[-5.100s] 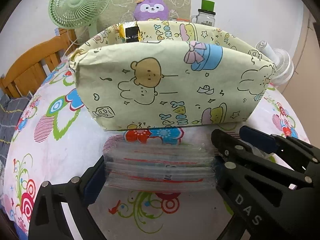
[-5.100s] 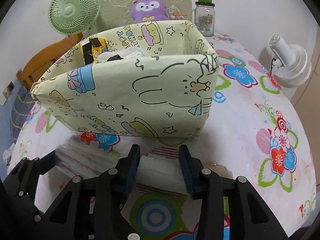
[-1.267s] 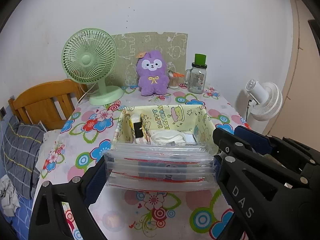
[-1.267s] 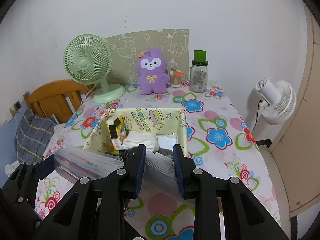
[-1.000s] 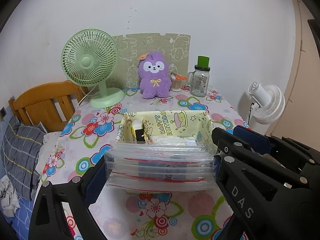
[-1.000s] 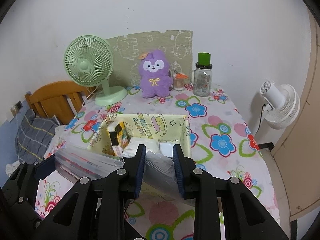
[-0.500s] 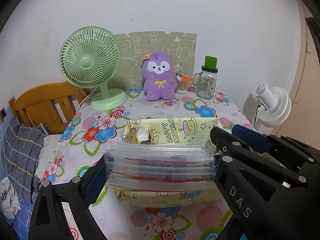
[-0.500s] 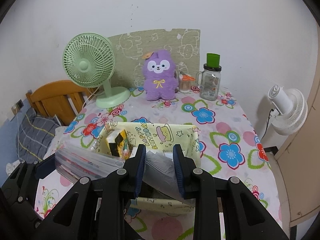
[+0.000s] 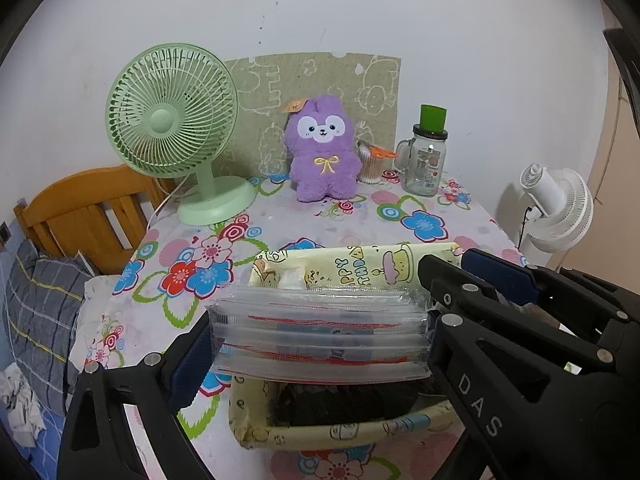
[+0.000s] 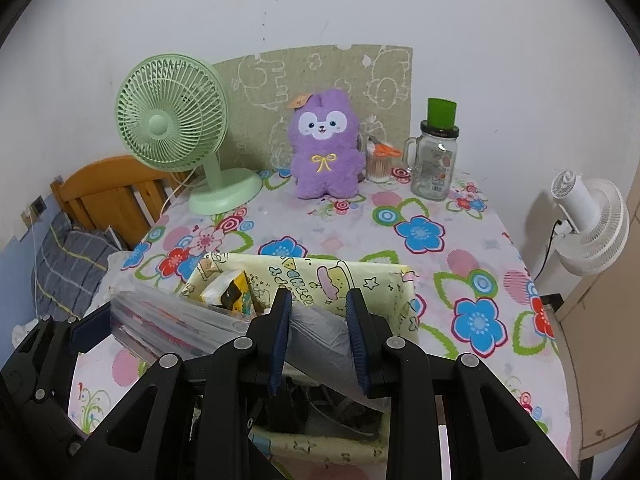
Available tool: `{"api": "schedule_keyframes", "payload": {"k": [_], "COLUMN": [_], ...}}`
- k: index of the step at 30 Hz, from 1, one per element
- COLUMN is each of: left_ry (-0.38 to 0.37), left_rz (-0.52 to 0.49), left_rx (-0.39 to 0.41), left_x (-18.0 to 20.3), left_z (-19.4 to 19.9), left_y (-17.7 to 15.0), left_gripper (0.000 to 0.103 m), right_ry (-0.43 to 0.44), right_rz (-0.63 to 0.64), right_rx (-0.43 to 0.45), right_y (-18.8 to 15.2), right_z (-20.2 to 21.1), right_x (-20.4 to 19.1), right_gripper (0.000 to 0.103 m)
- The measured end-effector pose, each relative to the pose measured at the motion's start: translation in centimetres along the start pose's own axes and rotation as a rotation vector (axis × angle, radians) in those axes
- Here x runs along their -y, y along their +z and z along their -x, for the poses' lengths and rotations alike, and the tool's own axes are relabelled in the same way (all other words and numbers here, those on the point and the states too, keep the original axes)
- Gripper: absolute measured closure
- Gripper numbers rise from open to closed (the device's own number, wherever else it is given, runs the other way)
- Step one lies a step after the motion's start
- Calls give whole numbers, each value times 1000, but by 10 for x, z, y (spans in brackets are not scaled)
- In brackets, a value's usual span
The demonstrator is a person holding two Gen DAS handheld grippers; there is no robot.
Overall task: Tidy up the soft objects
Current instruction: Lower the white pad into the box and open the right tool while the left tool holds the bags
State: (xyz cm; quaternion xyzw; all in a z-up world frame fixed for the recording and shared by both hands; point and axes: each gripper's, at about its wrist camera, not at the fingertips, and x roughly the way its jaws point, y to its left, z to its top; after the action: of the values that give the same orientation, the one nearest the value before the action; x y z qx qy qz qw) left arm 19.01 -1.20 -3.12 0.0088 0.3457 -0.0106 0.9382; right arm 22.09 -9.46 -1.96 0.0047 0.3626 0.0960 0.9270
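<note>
Left claw (image 9: 320, 340): spread wide, clamping stacked clear zip bags (image 9: 320, 330). Right claw (image 10: 318, 336): nearly closed, pinching grey plastic pack (image 10: 320, 340).

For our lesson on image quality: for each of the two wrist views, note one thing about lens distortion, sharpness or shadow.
Left wrist view: black corners and bowed table edge show fisheye bending; the stack of clear bags is sharp. Right wrist view: same dark vignette; the purple plush toy is crisp, and the white fan casts a soft shadow on the wall.
</note>
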Motion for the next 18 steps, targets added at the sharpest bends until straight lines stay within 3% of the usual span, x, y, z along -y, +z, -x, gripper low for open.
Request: {"api": "schedule_keyframes", "payload": {"k": [18], "left_ry": [30], "left_rz": [27], "left_rx": [-50], "left_x": [-20], "left_z": [-31], "left_y": [3], "left_gripper": [5], "right_ry": [57], "right_rz": [27], "right_rx": [-51], "right_y": [8], "right_z": [-41], "right_x": [-12], "right_gripper": [72]}}
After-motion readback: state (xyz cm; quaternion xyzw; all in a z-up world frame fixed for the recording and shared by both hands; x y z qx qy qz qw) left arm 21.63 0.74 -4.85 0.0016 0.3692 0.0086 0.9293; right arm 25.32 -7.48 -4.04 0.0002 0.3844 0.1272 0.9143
